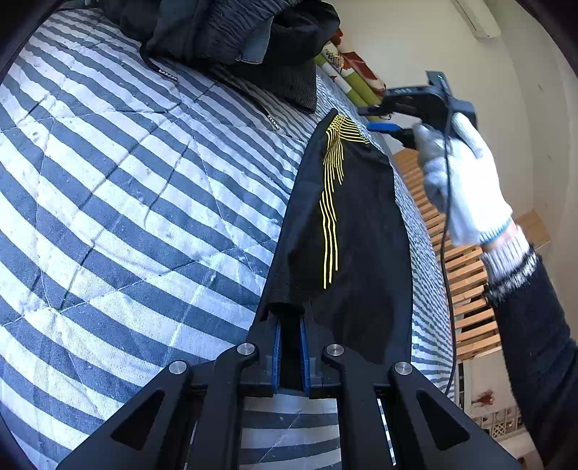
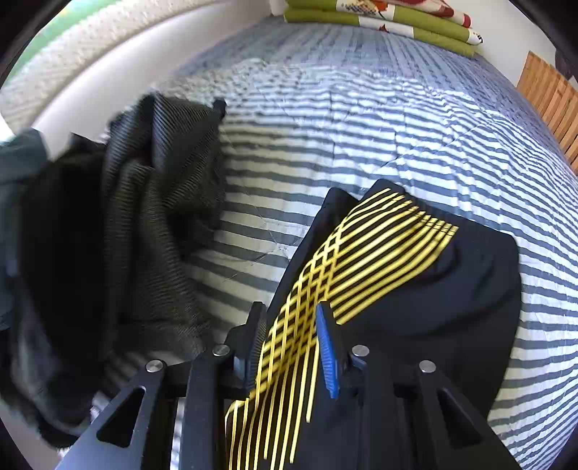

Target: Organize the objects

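Blue pads of the left gripper (image 1: 289,347) were pinched tight on the near hem of the black garment (image 1: 357,231), and that cloth ran straight ahead from the jaws, lying flat on the striped bed (image 1: 126,188). At its far end the right gripper (image 1: 388,119), held in a white-gloved hand (image 1: 458,180), had its jaws parted. The right wrist view agreed: yellow-striped fabric lay loose between those open jaws (image 2: 292,347), nothing clamped.

Judging from that, this was a fold or a straighten, and doing it well meant the right jaws closing on the corner edge only, a single layer, before any lift. With the left grip holding firm, both ends would want to rise level so the cloth kept flat.

Off to the left of the jaws sat a heap of dark clothes (image 2: 119,231), near enough to snag; folded green bedding (image 2: 383,21) lay far ahead.
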